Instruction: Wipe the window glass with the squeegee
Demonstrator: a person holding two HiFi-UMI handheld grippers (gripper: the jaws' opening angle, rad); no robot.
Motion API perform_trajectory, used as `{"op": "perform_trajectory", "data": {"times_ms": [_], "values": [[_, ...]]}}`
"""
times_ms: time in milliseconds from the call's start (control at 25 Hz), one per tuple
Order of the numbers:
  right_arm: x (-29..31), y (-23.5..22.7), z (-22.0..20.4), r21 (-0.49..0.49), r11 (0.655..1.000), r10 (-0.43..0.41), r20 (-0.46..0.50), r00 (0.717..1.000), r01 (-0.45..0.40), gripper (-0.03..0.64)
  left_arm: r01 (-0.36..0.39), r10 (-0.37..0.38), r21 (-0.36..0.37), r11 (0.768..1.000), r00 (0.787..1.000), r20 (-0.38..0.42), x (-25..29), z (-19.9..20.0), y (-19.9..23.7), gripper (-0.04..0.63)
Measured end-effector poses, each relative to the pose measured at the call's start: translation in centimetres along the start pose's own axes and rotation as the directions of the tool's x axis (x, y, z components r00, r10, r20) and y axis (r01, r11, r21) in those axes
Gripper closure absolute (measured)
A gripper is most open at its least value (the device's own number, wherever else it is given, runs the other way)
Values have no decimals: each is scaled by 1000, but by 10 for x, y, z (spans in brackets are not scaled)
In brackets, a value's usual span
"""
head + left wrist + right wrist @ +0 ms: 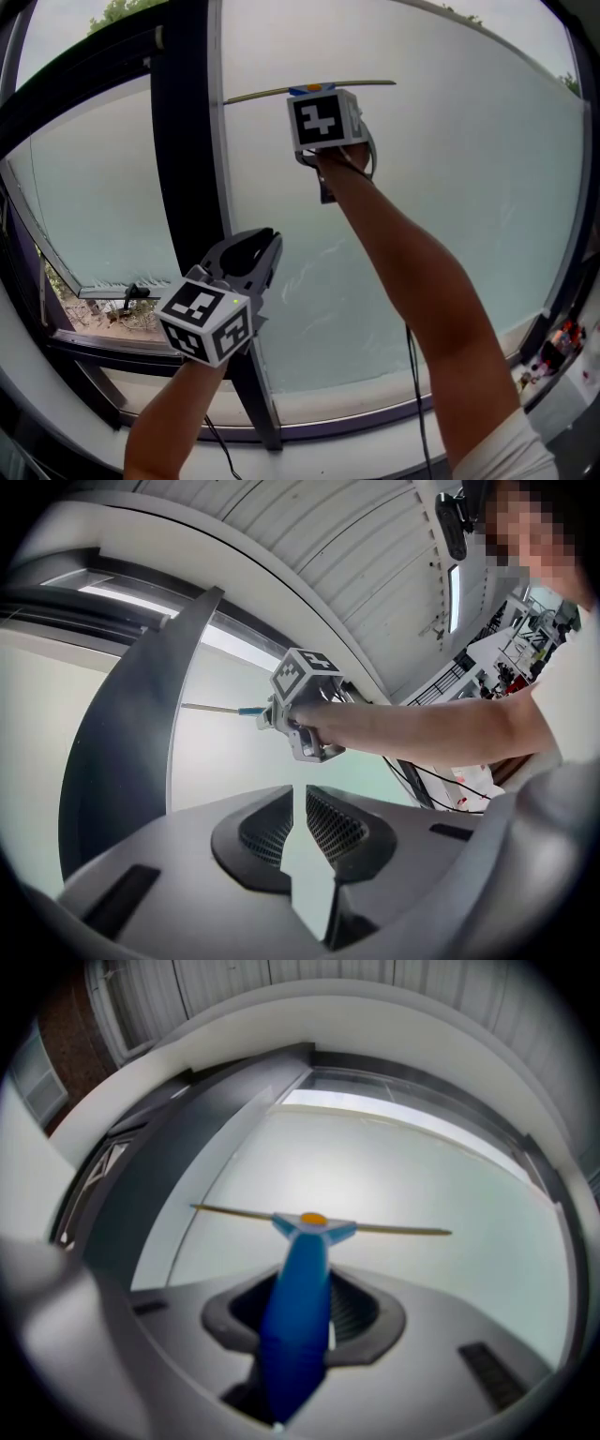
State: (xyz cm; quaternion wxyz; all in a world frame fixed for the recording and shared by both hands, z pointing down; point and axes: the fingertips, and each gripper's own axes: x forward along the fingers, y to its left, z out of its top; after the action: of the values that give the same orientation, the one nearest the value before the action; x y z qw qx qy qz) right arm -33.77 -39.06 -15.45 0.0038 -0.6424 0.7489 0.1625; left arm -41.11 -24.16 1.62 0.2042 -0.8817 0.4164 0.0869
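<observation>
My right gripper (323, 103) is held up against the window glass (450, 187) and is shut on the squeegee's blue handle (298, 1307). The squeegee's thin blade (309, 89) lies almost level across the upper part of the pane; its yellowish edge (319, 1222) meets the glass. My left gripper (248, 258) hangs lower and to the left, in front of the dark window post (187, 141). It is shut with nothing between its jaws (305, 827). From the left gripper view, the right gripper (300, 705) and the blade (211, 708) show above.
The dark post (122, 742) separates this pane from the one on the left. A white sill (375, 412) runs below the glass, with a black cable (412, 375) hanging in front of it. Small items (553, 347) sit at the right edge. Outside, a ledge (112, 309) holds debris.
</observation>
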Motion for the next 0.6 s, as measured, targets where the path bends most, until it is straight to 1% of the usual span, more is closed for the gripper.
{"op": "perform_trajectory", "data": {"times_ms": [280, 480, 600], "values": [[-7, 5, -21, -2, 1000, -6, -7, 1000, 6, 472, 2, -3, -46, 999, 1000, -15, -6, -20, -6, 529], [-8, 11, -34, -5, 1000, 8, -6, 1000, -8, 472, 3, -4, -48, 999, 1000, -17, -11, -28, -9, 529], [-12, 12, -42, -8, 1000, 0, -15, 1000, 0, 472, 8, -9, -44, 999, 1000, -16, -15, -32, -13, 529]]}}
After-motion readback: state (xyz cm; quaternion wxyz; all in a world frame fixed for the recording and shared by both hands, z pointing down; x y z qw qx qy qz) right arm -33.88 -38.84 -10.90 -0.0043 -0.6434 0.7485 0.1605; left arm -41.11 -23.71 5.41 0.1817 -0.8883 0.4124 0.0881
